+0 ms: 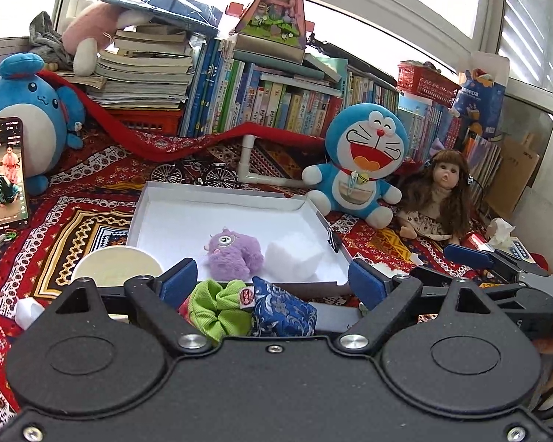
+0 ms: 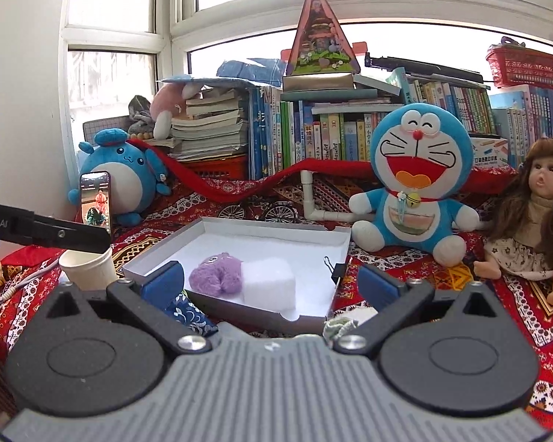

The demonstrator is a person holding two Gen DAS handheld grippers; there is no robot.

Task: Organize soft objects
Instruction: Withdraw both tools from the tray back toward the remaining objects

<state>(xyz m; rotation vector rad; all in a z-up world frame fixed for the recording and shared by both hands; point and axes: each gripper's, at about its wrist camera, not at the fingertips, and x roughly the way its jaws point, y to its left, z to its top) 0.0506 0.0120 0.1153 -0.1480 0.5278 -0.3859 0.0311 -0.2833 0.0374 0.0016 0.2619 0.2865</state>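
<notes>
Nearest the lens of the left wrist view: left tool (image 1: 265, 280), blue pads spread wide, gripping nothing. Between and just below the pads, on the patterned cloth (image 1: 92, 221): green scrunchie (image 1: 221, 307) touching a blue brocade pouch (image 1: 282, 307) at its 3 o'clock, both outside the near edge of the white box lid (image 1: 143, 217). Inside the lid, near its front: purple plush toy (image 1: 234, 254), touching a white sponge block (image 1: 295, 258) at its 3 o'clock. At 9 o'clock of the lid, just beside it: paper cup (image 1: 116, 265). Beyond the lid at 1 o'clock: Doraemon plush (image 1: 361, 169), seated upright, with a long-haired doll (image 1: 438, 199) at its 3 o'clock. Far at 10 o'clock: blue round plush (image 1: 25, 110) behind a propped phone (image 1: 5, 173).

Right tool (image 2: 269, 283): likewise wide apart, nothing held, lid straight ahead at 12 o'clock. By its right finger, a pale green knit item (image 2: 337, 326).
</notes>
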